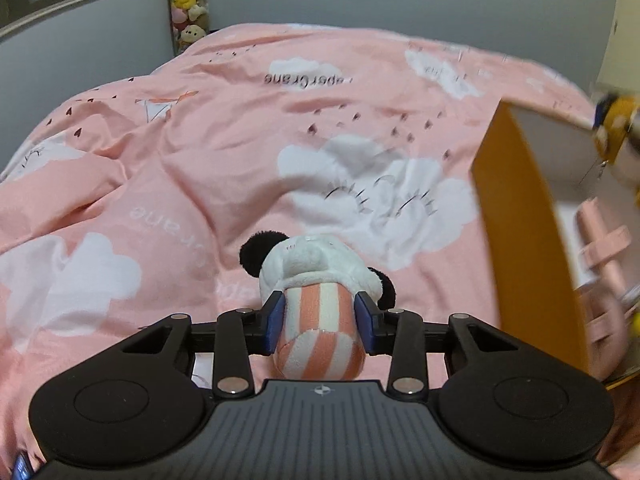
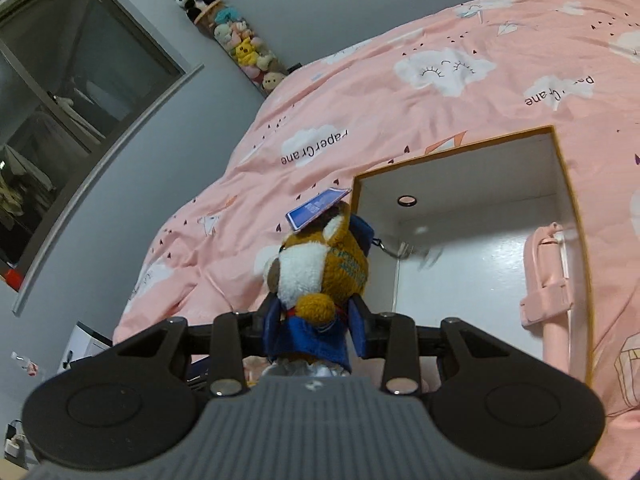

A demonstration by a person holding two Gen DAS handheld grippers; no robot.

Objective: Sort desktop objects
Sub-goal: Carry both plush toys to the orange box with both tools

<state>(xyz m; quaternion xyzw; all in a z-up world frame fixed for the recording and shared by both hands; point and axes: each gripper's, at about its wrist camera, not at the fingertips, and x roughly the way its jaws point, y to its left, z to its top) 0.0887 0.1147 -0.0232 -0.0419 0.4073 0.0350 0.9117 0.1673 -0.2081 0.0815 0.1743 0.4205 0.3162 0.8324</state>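
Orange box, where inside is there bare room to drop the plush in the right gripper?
In the orange box, the white floor left of the pink item is bare, up to the small ring at the far wall. The right side is crowded. The right gripper holds the brown plush.

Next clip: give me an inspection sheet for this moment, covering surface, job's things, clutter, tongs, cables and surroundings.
Surface: pink quilt with cloud print, rumpled.
Job's things: panda toy in striped clothes, held in the left tongs; brown plush in a blue gown, held in the right tongs; open box, orange outside, white inside, lying on the quilt.
Clutter: pink object and small ring inside the box.
Tongs: both shut on their toys; the right points at the box opening.
Cables: nothing seen.
Surroundings: grey wall, window, hanging column of plush toys.
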